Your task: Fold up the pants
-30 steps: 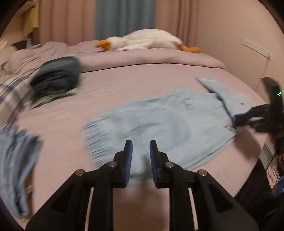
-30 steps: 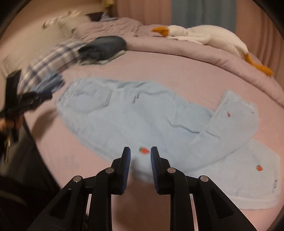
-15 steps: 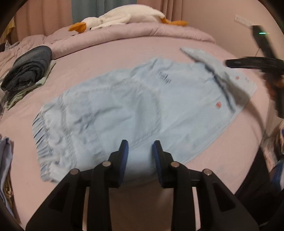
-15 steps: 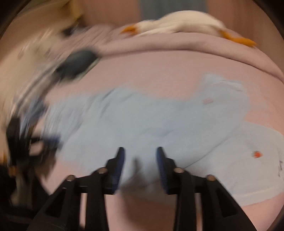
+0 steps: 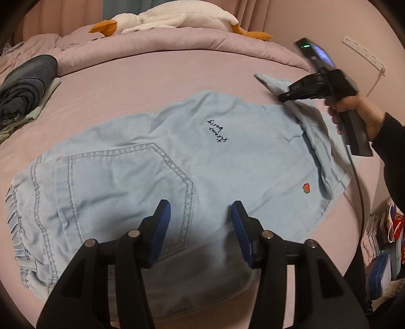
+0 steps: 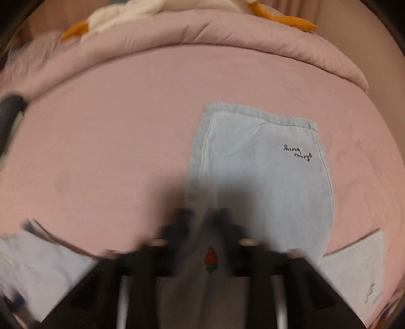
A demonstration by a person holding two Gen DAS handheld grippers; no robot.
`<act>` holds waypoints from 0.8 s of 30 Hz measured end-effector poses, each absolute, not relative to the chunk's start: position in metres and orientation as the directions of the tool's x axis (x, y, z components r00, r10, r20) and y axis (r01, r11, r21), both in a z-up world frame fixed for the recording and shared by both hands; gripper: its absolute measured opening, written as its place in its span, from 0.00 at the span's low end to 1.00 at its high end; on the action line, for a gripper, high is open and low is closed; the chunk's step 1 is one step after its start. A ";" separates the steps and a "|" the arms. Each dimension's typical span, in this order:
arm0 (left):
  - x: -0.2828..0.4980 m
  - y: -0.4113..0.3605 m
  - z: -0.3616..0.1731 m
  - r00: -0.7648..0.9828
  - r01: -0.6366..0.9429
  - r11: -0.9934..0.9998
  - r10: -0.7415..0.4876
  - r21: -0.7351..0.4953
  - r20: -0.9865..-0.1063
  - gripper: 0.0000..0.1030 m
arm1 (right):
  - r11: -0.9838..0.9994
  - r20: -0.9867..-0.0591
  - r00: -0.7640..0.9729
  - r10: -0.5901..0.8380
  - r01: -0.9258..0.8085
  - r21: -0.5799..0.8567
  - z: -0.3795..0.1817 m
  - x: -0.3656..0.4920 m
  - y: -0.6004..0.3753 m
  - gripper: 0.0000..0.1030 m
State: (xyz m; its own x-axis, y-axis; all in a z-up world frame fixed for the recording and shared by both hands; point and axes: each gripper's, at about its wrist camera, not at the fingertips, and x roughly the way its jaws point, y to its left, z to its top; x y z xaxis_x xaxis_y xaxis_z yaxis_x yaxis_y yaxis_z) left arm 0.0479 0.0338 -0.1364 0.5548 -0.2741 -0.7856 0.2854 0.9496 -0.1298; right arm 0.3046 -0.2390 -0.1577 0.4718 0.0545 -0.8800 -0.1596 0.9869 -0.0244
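Light blue denim pants lie flat on the pink bed, waistband at the left, back pocket up, legs to the right. My left gripper is open and hovers low over the seat area near the front edge. The right gripper shows in the left wrist view at the folded-over leg on the right. In the blurred right wrist view the right gripper stands over that leg, with cloth between its fingers; whether it is clamped I cannot tell.
A white plush goose lies on the rolled pink duvet at the back. Folded dark clothes sit at the back left. The bed edge and floor clutter are on the right.
My left gripper has opened wide and moved lower and closer over the pants. The right gripper has swung across to the folded leg at the right and come down onto it.
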 end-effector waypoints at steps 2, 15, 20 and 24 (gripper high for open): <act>0.047 0.035 -0.136 0.552 0.281 0.950 -0.277 -0.137 -0.786 0.49 | 0.989 -0.863 0.498 0.083 -0.145 0.011 -0.152 0.298 -0.251 0.05; 0.049 0.043 -0.136 0.542 0.250 0.952 -0.288 -0.176 -0.790 0.50 | 0.781 -0.580 0.786 0.213 0.220 0.585 -0.140 0.126 -0.482 0.05; 0.044 0.042 -0.135 0.540 0.237 0.963 -0.239 -0.127 -0.807 0.50 | 0.621 -0.593 0.769 0.241 0.348 0.702 -0.206 0.100 -0.527 0.06; 0.042 0.042 -0.136 0.539 0.237 0.967 -0.210 -0.092 -0.816 0.50 | 0.575 -0.533 0.805 0.261 0.314 0.756 -0.205 0.093 -0.535 0.27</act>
State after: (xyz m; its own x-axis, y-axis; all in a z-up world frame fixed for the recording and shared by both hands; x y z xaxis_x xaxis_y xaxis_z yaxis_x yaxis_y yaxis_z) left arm 0.0418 0.0422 -0.1361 0.5393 -0.2097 -0.8156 0.2366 0.9672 -0.0923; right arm 0.0929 -0.5353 -0.2052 0.8053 0.2606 -0.5326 0.3139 0.5747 0.7558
